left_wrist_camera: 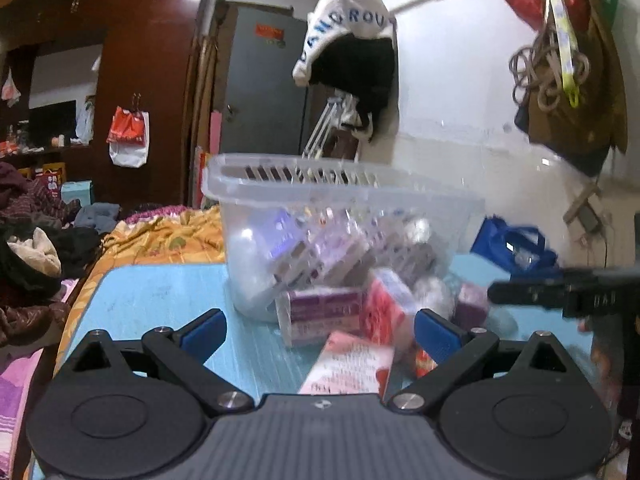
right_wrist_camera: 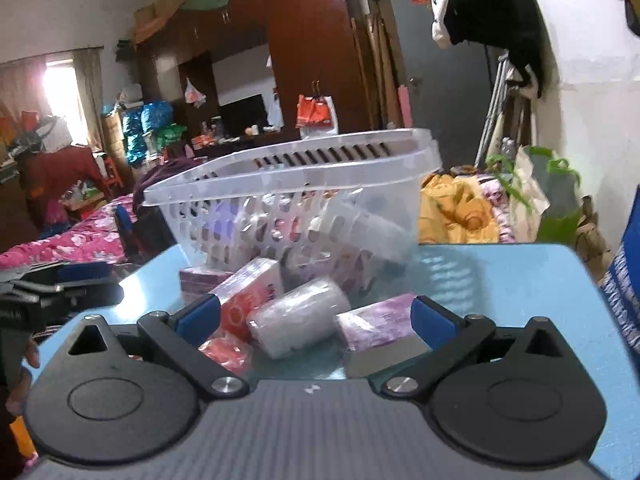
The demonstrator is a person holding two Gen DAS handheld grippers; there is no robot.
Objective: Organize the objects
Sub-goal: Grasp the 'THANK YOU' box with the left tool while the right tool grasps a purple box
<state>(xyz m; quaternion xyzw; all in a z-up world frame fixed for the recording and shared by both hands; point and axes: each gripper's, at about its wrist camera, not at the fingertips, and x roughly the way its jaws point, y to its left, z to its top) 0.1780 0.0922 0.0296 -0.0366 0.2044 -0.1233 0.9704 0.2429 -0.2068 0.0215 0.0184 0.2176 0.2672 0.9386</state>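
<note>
A clear plastic basket with a slotted wall (left_wrist_camera: 256,208) stands on the light blue desk (left_wrist_camera: 160,300) and serves as the landmark here; through its sides blurred purple and white packets show inside it. In the left wrist view, the left claw (left_wrist_camera: 320,330) is spread wide and holds nothing. Between its blue pads and just in front of the basket lies a heap of small packages: a purple-and-white rectangular packet (left_wrist_camera: 324,314) touching the basket's lower wall, a red-and-white packet (left_wrist_camera: 386,306) leaning beside it, and a pink printed packet (left_wrist_camera: 348,364) lying nearest the claw, on the side of the heap away from the basket. The right claw's black finger reaches in from the right edge of this view, near the heap.

In the right wrist view, the right claw (right_wrist_camera: 316,316) is likewise wide open and empty. The same basket (right_wrist_camera: 288,176) sits behind the heap. Straight ahead between the pads lies a clear-wrapped white roll (right_wrist_camera: 298,322), with a red-and-white wrapped packet (right_wrist_camera: 250,296) on its left, closer to the basket, and a purple-patterned flat packet (right_wrist_camera: 376,326) on its right, just inside the right pad. A red crinkled packet (right_wrist_camera: 226,354) lies farthest from the basket. The left claw shows at the left edge.
</note>
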